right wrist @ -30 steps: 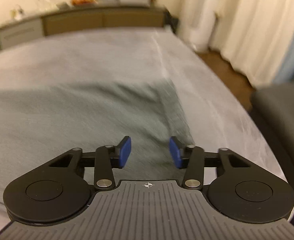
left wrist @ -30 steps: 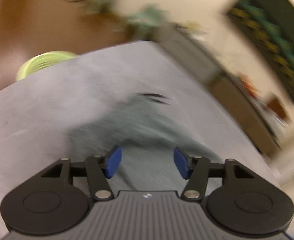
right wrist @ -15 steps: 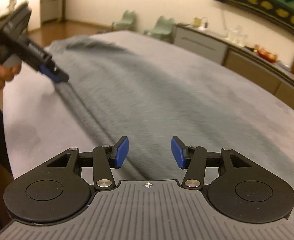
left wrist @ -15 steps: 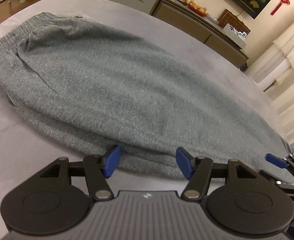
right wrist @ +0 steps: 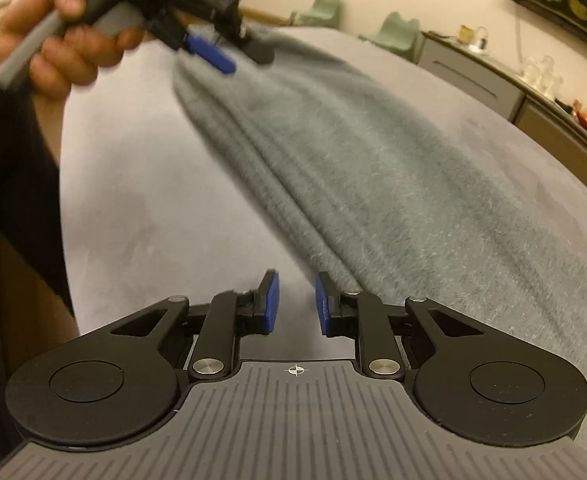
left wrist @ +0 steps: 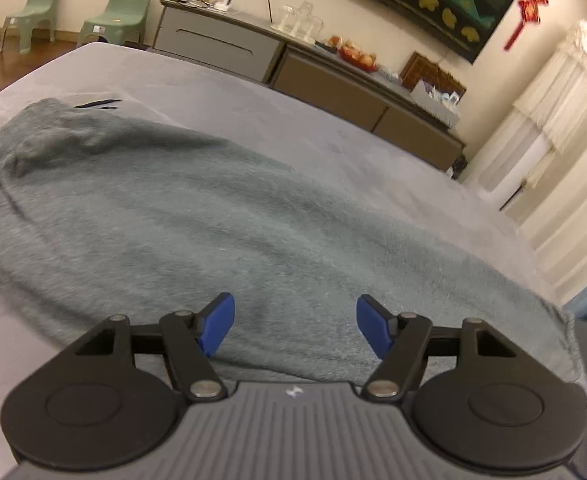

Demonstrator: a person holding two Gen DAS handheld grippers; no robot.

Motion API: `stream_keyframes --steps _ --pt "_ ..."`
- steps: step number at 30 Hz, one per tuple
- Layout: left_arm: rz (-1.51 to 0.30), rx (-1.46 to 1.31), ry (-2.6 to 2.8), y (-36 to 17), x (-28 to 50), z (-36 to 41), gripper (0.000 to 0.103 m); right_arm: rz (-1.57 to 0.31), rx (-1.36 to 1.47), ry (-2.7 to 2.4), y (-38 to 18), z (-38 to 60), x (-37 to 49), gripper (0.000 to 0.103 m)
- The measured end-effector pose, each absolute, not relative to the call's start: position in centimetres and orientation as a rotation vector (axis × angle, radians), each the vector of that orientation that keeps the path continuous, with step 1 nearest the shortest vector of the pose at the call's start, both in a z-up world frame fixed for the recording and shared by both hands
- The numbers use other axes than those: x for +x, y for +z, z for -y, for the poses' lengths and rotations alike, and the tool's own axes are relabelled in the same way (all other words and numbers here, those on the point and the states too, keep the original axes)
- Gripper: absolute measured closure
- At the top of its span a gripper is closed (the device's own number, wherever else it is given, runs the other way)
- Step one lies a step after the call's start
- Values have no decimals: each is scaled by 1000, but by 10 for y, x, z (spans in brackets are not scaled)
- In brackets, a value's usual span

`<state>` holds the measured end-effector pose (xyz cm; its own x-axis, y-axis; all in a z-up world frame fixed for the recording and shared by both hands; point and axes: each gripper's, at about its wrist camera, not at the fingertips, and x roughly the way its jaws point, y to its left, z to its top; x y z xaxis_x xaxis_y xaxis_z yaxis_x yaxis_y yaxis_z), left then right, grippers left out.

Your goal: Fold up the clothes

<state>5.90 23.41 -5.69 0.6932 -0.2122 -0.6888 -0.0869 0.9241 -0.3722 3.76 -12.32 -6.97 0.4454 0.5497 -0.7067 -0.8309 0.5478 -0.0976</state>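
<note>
Grey sweatpants [left wrist: 221, 216] lie flat along the lilac-grey table [left wrist: 333, 136], waistband to the far left. My left gripper [left wrist: 295, 330] hovers low over their near edge. Its jaws are opening and nothing sits between the blue pads [left wrist: 217, 326]. In the right wrist view the same sweatpants [right wrist: 393, 168] stretch away from me. My right gripper [right wrist: 296, 302] is at their near edge with its jaws closing. Bare table shows in the gap and the cloth lies just beside the right pad [right wrist: 322, 304]. The left gripper [right wrist: 229, 56] hangs over the far end, held by a hand [right wrist: 73, 40].
A long sideboard [left wrist: 333, 76] with glassware and fruit runs along the back wall. Two green chairs [left wrist: 113, 16] stand at the far left, curtains [left wrist: 553, 152] at the right. A dark sleeve [right wrist: 9, 168] fills the left side of the right wrist view, by the table's near edge [right wrist: 67, 240].
Both views swung round from a second ago. The left gripper slid in over the sweatpants' near edge and its jaws widened. The right gripper's jaws narrowed at the garment's edge.
</note>
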Motion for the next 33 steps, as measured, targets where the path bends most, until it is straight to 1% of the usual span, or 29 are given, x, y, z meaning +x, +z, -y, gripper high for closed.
stream_keyframes --steps 1,2,6,9,12,13,14,16,20,24,25,26,27,28,29,30,31,32,33 --pt "-820 -390 -73 -58 60 -229 34 -662 -434 867 -66 127 43 64" --pt "-833 -384 -74 -59 61 -224 34 -643 -401 829 -62 131 49 54" --pt "-851 -349 -91 -64 63 -213 34 -647 -331 777 -59 138 68 55" --pt "-863 -333 -90 -68 62 -210 34 -669 -383 805 -65 130 66 55" --pt "-865 -322 -82 -71 60 -209 34 -672 -468 797 -75 120 61 60" --pt "-857 -324 -83 -69 59 -209 34 -661 -488 791 -75 118 59 75" --pt "-849 -326 -85 -67 58 -209 34 -656 -508 786 -74 116 56 97" --pt "-824 -328 -88 -62 56 -208 34 -621 -557 774 -72 110 46 103" --pt "-803 -329 -99 -56 54 -206 33 -549 -594 837 -62 112 11 103" --pt "-831 -308 -89 -62 58 -201 33 -565 -612 807 -78 116 8 103" --pt "-839 -302 -87 -63 59 -199 33 -555 -591 789 -77 119 11 97" --pt "-842 -300 -88 -64 60 -198 33 -544 -555 774 -73 123 15 86" --pt "-843 -299 -89 -65 61 -196 33 -532 -525 757 -69 126 20 77" --pt "-840 -296 -90 -65 61 -195 33 -525 -510 740 -67 127 25 57" --pt "-837 -293 -90 -66 60 -194 33 -530 -516 728 -69 126 30 52" --pt "-834 -289 -90 -66 60 -192 33 -546 -532 715 -73 123 34 52" --pt "-831 -286 -91 -66 60 -191 33 -567 -542 706 -77 121 39 60" --pt "-827 -283 -91 -66 60 -190 33 -596 -537 703 -80 120 45 77" --pt "-824 -280 -92 -67 60 -189 33 -614 -540 706 -82 119 46 91"
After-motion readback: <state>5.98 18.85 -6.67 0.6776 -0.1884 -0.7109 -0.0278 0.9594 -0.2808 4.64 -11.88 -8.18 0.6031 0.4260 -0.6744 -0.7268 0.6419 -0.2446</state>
